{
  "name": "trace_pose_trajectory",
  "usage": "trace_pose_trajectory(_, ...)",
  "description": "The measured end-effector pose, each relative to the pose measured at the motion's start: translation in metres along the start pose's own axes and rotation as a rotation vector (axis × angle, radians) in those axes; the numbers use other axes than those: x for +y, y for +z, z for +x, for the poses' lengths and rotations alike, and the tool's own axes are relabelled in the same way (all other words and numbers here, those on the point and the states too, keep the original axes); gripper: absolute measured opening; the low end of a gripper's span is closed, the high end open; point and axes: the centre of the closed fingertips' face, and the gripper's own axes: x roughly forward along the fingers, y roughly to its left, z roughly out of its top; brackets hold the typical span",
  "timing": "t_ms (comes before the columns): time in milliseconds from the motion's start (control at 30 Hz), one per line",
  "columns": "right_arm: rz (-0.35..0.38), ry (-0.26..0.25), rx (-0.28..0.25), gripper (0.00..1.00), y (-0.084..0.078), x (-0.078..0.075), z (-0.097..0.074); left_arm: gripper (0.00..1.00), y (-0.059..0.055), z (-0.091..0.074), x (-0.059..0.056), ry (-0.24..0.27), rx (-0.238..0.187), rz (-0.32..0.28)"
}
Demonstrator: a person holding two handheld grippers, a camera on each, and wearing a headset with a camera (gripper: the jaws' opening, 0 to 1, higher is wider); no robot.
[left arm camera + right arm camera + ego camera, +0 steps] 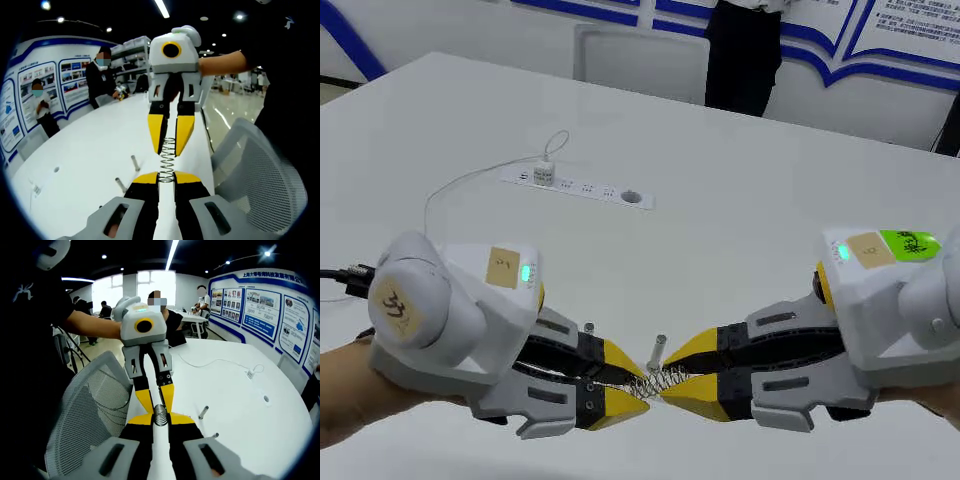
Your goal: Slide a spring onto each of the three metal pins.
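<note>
Jaws narrow, the left gripper (635, 388) and right gripper (672, 386) each pinch one spring (656, 380) end; pin (657, 352) at its twelve o'clock.

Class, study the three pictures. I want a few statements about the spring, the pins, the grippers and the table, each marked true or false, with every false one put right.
1. The coiled metal spring is stretched between the yellow tips of the left gripper and the right gripper. True.
2. The spring already sits over a pin. False: it hangs between the two grippers, and the short grey metal pins beside it are bare.
3. A white power strip lies farther back on the white table. True.
4. The right gripper's jaws stand wide open. False: they are closed on one end of the spring.
</note>
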Motion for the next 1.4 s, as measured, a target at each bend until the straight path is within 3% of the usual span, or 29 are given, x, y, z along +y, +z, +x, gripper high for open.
trace_pose_trajectory(467, 0.046, -0.007, -0.091, 0.11, 0.019, 0.000, 0.006, 0.10, 0.001, 0.003, 0.002, 0.016, 0.002, -0.015)
trace_pose_trajectory(767, 0.038, -0.013, -0.108, 0.11, 0.024, 0.001, 0.010, 0.10, 0.002, 0.004, 0.001, 0.019, 0.006, -0.016)
trace_pose_trajectory(1000, 0.030, -0.059, -0.117, 0.10, 0.026, -0.005, 0.007, 0.11, 0.004, 0.003, 0.007, 0.044, -0.014, -0.054)
trace_pose_trajectory(1067, 0.033, -0.062, -0.124, 0.10, 0.027, -0.005, 0.007, 0.11, 0.006, 0.002, 0.007, 0.040, -0.030, -0.098)
trace_pose_trajectory(1167, 0.034, -0.069, -0.121, 0.10, 0.027, -0.007, 0.007, 0.12, 0.005, 0.001, 0.009, 0.054, -0.033, -0.095)
trace_pose_trajectory(1267, 0.036, -0.075, -0.122, 0.10, 0.028, -0.008, 0.007, 0.16, 0.004, 0.000, 0.012, 0.067, -0.031, -0.106)
trace_pose_trajectory(1400, 0.043, -0.084, -0.123, 0.10, 0.027, -0.011, 0.008, 0.30, 0.001, -0.001, 0.017, 0.087, -0.034, -0.138)
